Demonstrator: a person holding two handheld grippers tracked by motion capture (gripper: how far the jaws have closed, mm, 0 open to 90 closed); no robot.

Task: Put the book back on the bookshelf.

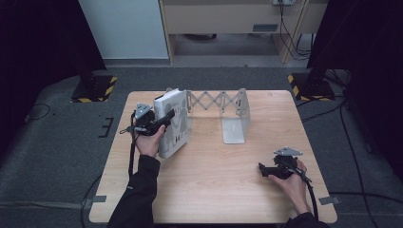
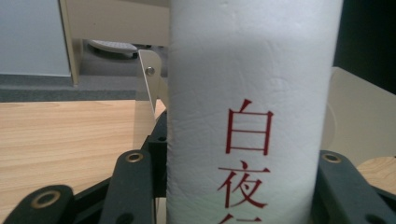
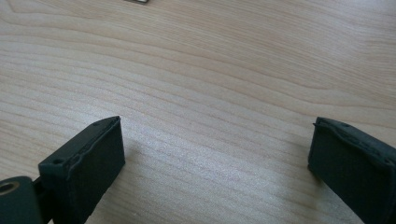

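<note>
The wooden table (image 1: 214, 190) spans the high view, its near edge cut off by the frame. At about eleven o'clock from its centre stands the white book (image 1: 172, 124), upright beside the left end of the expanding metal bookend rack (image 1: 223, 111), whose left plate is hidden behind it. The left gripper (image 1: 164, 119) is clamped across the book's spine; in the left gripper view the spine (image 2: 252, 107) hides the jaw tips, and its red characters are cut off below. At four o'clock the right gripper (image 1: 262, 169) rests low, jaws spread wide over bare wood.
</note>
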